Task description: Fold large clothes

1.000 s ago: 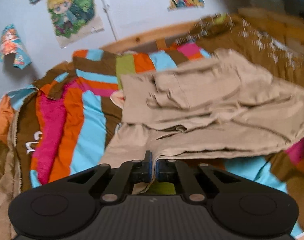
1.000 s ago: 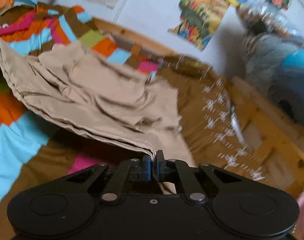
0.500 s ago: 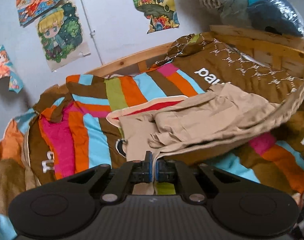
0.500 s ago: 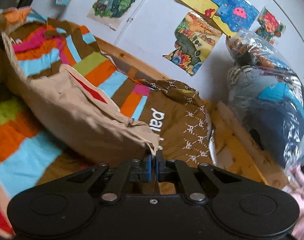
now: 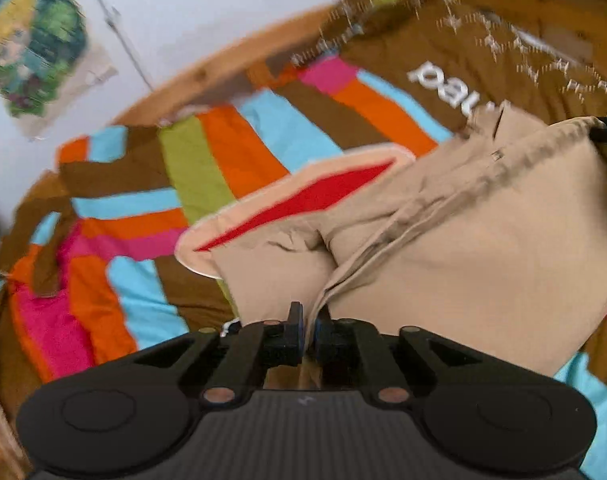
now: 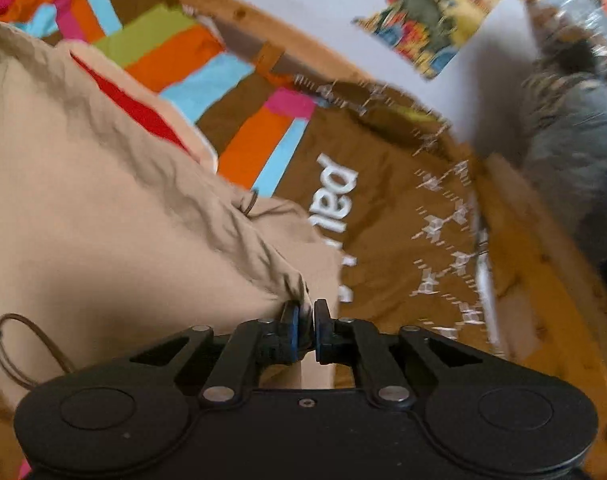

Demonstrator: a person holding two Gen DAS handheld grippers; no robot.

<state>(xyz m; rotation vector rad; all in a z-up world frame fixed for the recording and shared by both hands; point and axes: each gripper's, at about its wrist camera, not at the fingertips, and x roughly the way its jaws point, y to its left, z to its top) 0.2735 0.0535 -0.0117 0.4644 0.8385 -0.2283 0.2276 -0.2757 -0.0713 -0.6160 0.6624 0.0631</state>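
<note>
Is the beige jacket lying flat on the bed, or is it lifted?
Lifted: both grippers, left and right, pinch the beige jacket, which hangs bunched.

The beige fabric jacket [image 5: 443,248] lies on the striped multicolour bedspread [image 5: 239,152]; the wooden bed frame [image 6: 543,216] is probably just behind.

Beige jacket [image 5: 463,240]: matt woven cloth, creased, puckered along hem; lining patch [image 5: 303,200] red, smooth. Brown drawcord [image 6: 19,344]: round, braided look. Bedspread [image 5: 239,152]: matt cotton-like cloth in bright stripes, brown part with white printed letters. Bed frame [image 6: 543,216]: bare light wood, knots showing, satin finish. Wall posters [image 6: 427,28]: paper, curled edges. Left gripper [image 5: 308,326] and right gripper [image 6: 306,322]: matt black plastic, ribbed body on left, small bright metal pivot pins, blue pads [image 6: 292,330] rubbery. Bag [image 6: 575,100] by wall: glossy clear plastic.
</note>
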